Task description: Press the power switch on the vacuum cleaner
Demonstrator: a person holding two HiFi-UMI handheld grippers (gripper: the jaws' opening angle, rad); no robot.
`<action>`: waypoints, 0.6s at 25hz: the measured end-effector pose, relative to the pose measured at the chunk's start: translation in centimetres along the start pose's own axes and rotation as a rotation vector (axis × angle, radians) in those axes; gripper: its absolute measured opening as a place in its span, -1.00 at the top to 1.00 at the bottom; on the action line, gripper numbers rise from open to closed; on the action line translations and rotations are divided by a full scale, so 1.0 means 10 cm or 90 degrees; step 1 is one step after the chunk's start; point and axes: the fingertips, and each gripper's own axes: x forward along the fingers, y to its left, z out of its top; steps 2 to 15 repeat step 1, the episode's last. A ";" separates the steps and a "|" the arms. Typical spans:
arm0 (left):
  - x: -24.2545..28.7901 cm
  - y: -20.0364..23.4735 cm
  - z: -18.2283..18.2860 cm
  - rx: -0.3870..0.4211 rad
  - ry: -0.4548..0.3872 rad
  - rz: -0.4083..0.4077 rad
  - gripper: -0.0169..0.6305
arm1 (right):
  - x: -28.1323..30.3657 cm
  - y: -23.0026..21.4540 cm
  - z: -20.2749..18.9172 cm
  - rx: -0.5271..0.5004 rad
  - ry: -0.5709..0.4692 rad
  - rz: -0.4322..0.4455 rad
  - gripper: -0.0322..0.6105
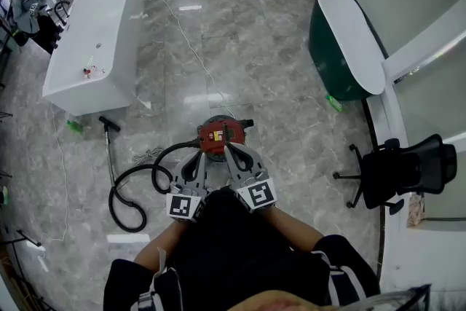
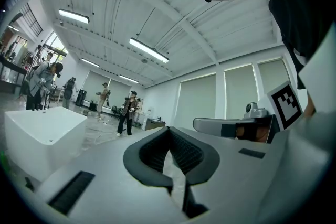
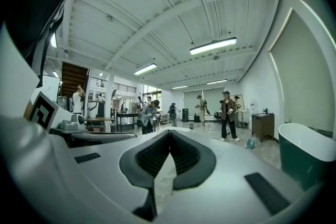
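Note:
The red vacuum cleaner stands on the grey marble floor just in front of me. Its black hose loops off to the left and ends in a wand. I cannot make out the power switch. Held low near my body, my left gripper and right gripper sit side by side, with their tips just short of the vacuum's near edge. The left gripper view has the left gripper shut with nothing in it. The right gripper is likewise shut and empty. Neither gripper view shows the vacuum.
A white bathtub stands at the left and a green one at the right. Right of me is a black office chair. A thin cable runs across the floor beyond the vacuum. Several people stand far off.

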 end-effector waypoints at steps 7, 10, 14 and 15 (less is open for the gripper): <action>-0.01 0.02 0.03 -0.003 0.001 0.004 0.89 | 0.01 0.01 0.02 0.002 0.006 -0.004 0.84; -0.01 0.02 0.03 -0.003 0.001 0.004 0.89 | 0.01 0.01 0.02 0.002 0.006 -0.004 0.84; -0.01 0.02 0.03 -0.003 0.001 0.004 0.89 | 0.01 0.01 0.02 0.002 0.006 -0.004 0.84; -0.01 0.02 0.03 -0.003 0.001 0.004 0.89 | 0.01 0.01 0.02 0.002 0.006 -0.004 0.84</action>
